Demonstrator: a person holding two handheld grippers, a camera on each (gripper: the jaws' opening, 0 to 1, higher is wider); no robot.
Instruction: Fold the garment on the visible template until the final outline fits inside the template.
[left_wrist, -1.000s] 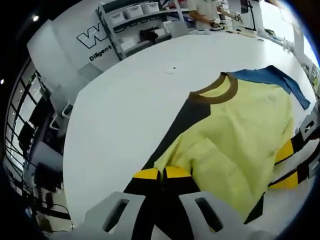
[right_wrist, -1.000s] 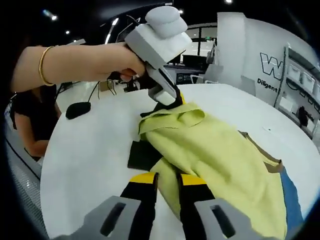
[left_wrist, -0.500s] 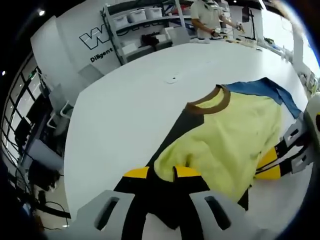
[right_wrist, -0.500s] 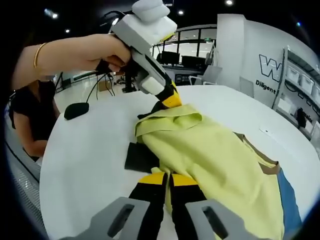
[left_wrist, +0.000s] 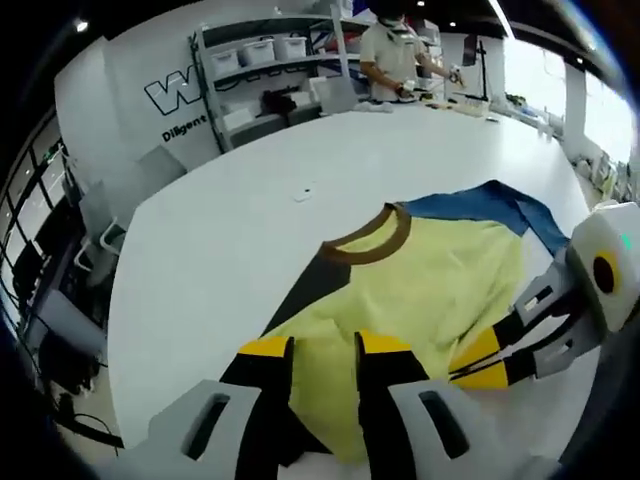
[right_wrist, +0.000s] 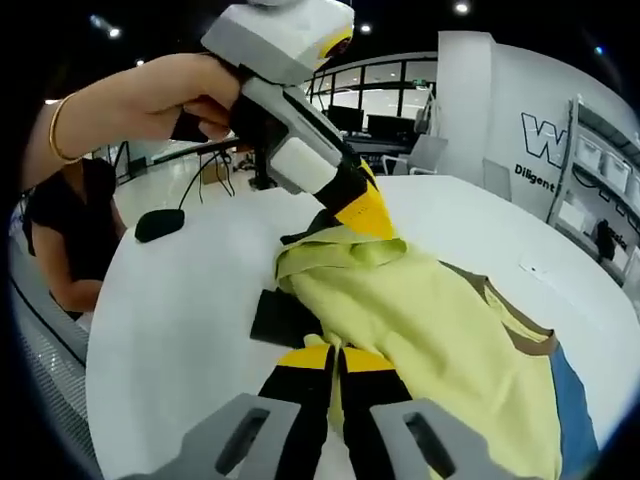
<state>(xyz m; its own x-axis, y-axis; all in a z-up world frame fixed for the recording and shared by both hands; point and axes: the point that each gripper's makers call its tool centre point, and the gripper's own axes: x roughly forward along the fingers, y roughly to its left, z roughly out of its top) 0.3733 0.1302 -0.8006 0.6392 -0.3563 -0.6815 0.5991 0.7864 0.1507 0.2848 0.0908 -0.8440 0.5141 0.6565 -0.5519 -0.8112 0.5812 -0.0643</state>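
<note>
A yellow garment (left_wrist: 430, 280) with a brown collar (left_wrist: 366, 243) and a blue sleeve (left_wrist: 490, 203) lies on a black template (left_wrist: 306, 290) on the white table. My left gripper (left_wrist: 325, 345) is shut on a yellow edge of the garment. In the right gripper view it comes in from above, the left gripper (right_wrist: 368, 212) holding a bunched fold of the garment (right_wrist: 420, 320) raised. My right gripper (right_wrist: 338, 352) is shut on the near edge, jaws pressed together. A corner of the template (right_wrist: 275, 318) shows beside it. The right gripper (left_wrist: 478, 362) pinches the garment's right edge.
The round white table (left_wrist: 230, 220) has bare room left of the garment. A small item (left_wrist: 302, 193) lies far on it. A black object (right_wrist: 160, 222) sits near the table's edge by a seated person (right_wrist: 70, 240). Shelves with bins (left_wrist: 265, 55) and a standing person (left_wrist: 392, 55) are beyond.
My right gripper's jaws closed on the garment's near edge. The left gripper has come closer to the right one, carrying its fold toward the collar.
</note>
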